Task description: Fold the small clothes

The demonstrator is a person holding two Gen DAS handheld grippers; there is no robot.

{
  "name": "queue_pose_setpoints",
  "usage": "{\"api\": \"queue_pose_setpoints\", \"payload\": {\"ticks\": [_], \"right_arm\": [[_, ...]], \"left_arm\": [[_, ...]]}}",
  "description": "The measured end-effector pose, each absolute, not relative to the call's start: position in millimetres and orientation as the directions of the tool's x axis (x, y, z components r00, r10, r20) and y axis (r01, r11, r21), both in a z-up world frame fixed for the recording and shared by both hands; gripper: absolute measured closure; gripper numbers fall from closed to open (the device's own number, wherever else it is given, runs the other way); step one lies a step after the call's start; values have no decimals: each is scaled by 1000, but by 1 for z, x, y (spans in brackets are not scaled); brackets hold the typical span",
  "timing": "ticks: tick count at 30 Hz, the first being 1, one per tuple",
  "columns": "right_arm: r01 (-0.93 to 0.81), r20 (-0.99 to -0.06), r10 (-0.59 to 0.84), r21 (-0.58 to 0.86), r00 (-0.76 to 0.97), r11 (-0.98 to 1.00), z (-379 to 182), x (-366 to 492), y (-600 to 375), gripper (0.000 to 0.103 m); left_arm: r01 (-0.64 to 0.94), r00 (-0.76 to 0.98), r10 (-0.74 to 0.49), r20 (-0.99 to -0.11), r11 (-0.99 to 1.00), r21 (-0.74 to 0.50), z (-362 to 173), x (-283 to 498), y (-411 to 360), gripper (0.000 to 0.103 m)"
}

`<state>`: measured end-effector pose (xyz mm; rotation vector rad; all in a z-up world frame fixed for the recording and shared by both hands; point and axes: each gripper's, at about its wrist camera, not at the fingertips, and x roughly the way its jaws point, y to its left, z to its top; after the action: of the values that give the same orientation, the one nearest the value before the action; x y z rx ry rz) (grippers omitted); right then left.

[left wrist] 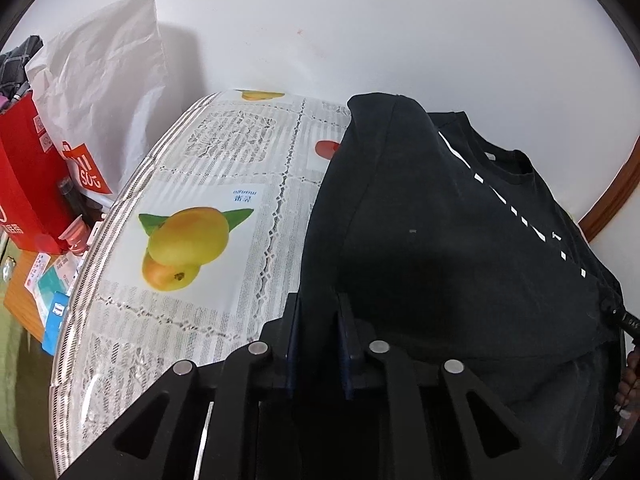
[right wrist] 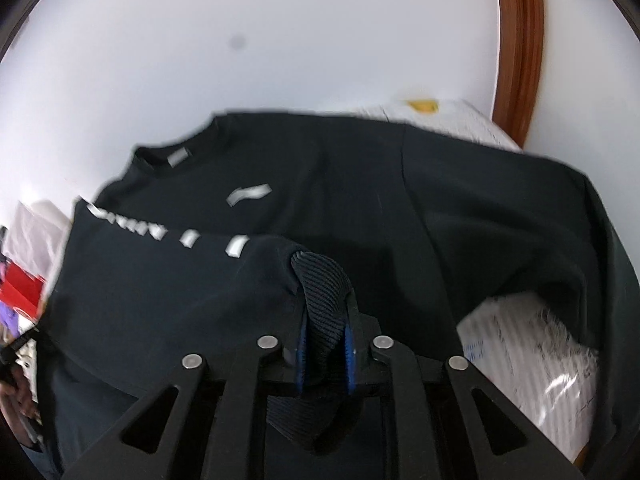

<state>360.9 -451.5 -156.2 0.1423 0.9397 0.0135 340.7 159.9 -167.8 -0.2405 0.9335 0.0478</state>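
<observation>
On the surface (left wrist: 208, 184) covered with a fruit-printed cloth, the black cotton sweatshirt (left wrist: 440, 240) is clamped by both hand-held grippers, left (left wrist: 318, 312) at the hem, right (right wrist: 324, 320) on the ribbed cuff (right wrist: 320, 280); both edges are best carried across evenly.

White wall (left wrist: 360, 20); brown wooden trim (right wrist: 520, 40); fruit-print table cover (left wrist: 224, 184).

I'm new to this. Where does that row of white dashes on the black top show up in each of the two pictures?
Left wrist view: the white dashes run diagonally down the right side, below the collar.
Right wrist view: the same dashes lie left of centre, blurred, along a folded edge.
Shared landmark: the top's round collar, just above the dashes in both.
</observation>
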Motion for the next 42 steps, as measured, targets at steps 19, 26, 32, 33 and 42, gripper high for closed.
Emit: {"api": "queue_pose_setpoints", "payload": {"ticks": [19,26,32,33,42], "right_arm": [[149,-780,-48,59,624,987,-130,189,-514,44],[48,-803,56,105,594,993,-158,126,-498,44],[-30,-821,21,4,571,1000,-182,100,-463,84],[-23,-823,7,-7,567,1000,-184,99,-461,85],[-33,-814,-16,-43,581,999,-181,82,-450,89]], "left_arm": [[-64,531,-57,-845,992,-107,-168,232,138,47],[-6,511,-79,-856,995,-95,-179,180,121,46],[26,553,-35,-832,999,-25,-181,149,110,49],[25,559,-41,-828,999,-32,-181,145,110,62],[31,552,-105,-827,994,-106,-183,119,125,95]]}}
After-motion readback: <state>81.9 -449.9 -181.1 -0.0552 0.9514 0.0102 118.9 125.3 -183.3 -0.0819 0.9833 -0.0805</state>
